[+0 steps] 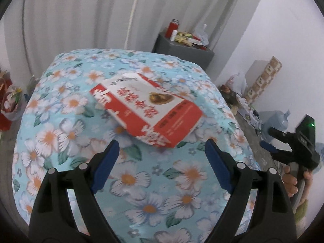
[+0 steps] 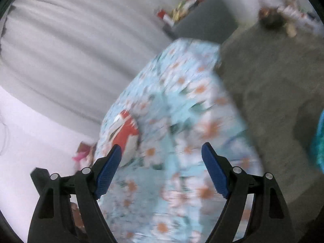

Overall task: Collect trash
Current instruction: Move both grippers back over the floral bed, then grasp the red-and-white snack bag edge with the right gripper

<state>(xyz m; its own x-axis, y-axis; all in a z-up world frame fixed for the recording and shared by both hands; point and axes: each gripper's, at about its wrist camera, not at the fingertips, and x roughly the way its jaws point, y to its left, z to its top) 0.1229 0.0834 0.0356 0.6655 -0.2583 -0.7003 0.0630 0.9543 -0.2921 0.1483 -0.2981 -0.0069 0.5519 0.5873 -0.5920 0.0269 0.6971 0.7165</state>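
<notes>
Left gripper (image 1: pixel 162 151) hovering with fingers (image 1: pixel 107 162) spread wide and empty, just short of the near corner of the red and white box (image 1: pixel 145 109) lying flat on the flowered bed (image 1: pixel 60 133). Right gripper (image 2: pixel 162 158) also spread and holding nothing, tilted over the bed's edge in a blurred view, with the box (image 2: pixel 125 133) near its left finger. Judging by this, still approaching the first piece of trash; next, easing the left fingers forward around the box's corner and closing. Right hand (image 1: pixel 291 180) gripping its handle off to the side, beyond the bed.
</notes>
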